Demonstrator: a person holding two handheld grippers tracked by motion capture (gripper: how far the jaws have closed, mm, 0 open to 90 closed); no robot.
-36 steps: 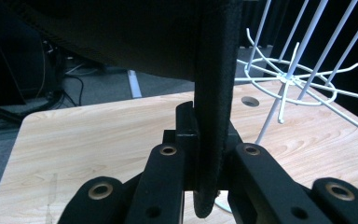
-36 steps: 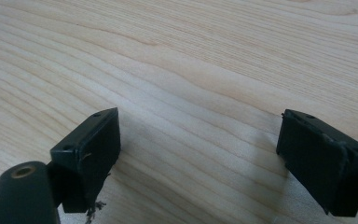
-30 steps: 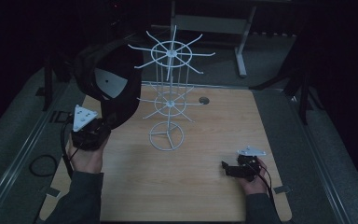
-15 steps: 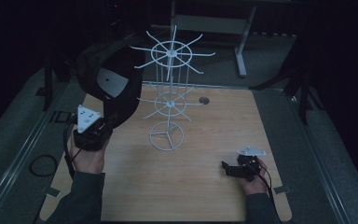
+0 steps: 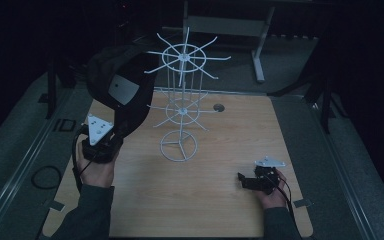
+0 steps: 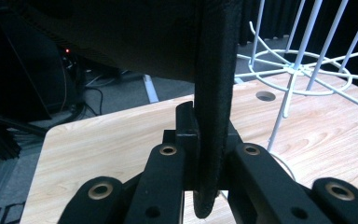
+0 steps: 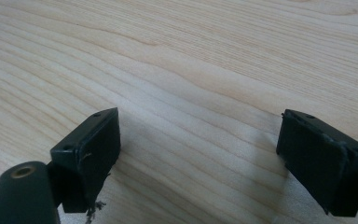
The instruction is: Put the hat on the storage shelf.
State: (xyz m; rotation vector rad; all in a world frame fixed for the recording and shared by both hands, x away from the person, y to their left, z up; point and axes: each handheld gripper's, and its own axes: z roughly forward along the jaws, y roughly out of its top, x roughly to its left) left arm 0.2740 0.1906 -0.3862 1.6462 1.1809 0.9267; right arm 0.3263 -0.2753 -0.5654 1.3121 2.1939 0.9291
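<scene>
Black cap (image 5: 122, 90) barely shifted, crown lost in gloom, brim clenched in left tongs (image 6: 205, 154); right tongs (image 7: 198, 158) released.

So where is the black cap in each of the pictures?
High view: the black cap is up at the left, above the left claw, beside the white wire rack.
Left gripper view: its edge runs down the middle, pinched in the claw.
Right gripper view: bare wooden table between open jaws.
Shared landmark: the wooden table.
</scene>
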